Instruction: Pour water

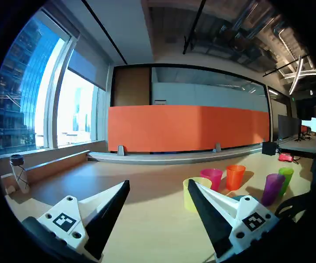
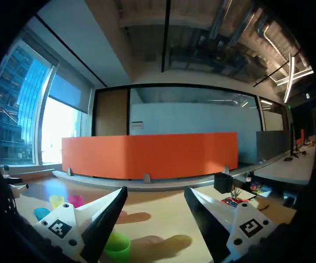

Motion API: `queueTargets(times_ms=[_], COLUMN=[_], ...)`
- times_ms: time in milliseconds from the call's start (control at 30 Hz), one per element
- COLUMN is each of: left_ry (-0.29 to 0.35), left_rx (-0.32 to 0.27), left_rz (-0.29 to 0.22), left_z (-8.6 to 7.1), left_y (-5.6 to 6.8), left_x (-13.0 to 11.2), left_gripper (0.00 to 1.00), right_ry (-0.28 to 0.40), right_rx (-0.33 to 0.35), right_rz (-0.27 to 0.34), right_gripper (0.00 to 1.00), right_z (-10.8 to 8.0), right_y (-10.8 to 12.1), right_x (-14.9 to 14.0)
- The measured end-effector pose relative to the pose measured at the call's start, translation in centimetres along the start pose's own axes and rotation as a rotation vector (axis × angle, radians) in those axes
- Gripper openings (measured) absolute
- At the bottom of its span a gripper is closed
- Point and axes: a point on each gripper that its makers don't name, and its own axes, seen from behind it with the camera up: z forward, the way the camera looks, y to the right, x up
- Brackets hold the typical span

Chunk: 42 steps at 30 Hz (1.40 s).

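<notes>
In the left gripper view my left gripper (image 1: 158, 184) is open above the wooden table (image 1: 158, 228), with nothing between its fingers. Just beyond its right finger stands a yellow cup (image 1: 193, 189). Behind it are a pink cup (image 1: 212, 176) and an orange cup (image 1: 235, 176), and a purple cup (image 1: 273, 187) and a green cup (image 1: 285, 174) stand farther right. In the right gripper view my right gripper (image 2: 155, 190) is also open and holds nothing. A green cup (image 2: 118, 247) sits low by its left finger. Yellow (image 2: 56, 200), pink (image 2: 75, 200) and blue (image 2: 41, 213) cups stand to its left.
A long orange partition (image 1: 188, 128) closes off the table's far side, with tall windows (image 1: 44, 109) on the left. A small black-topped device (image 1: 17, 164) with a cable stands at the left edge. A black holder (image 2: 223, 182) and small clutter sit at the right.
</notes>
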Motion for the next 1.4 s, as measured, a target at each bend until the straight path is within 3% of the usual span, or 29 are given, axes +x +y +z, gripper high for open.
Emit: queueTargets(times_ms=[1400], left_ry=[-0.019], left_rx=[-0.011], left_rz=[0.001], left_z=[0.23], left_y=[0.15], left_x=[-0.5], left_gripper=[0.99], right_ry=[0.026], right_rx=[0.006], right_rz=[-0.015], right_gripper=[1.0], right_z=[-0.3], right_y=[0.22], right_x=[0.76])
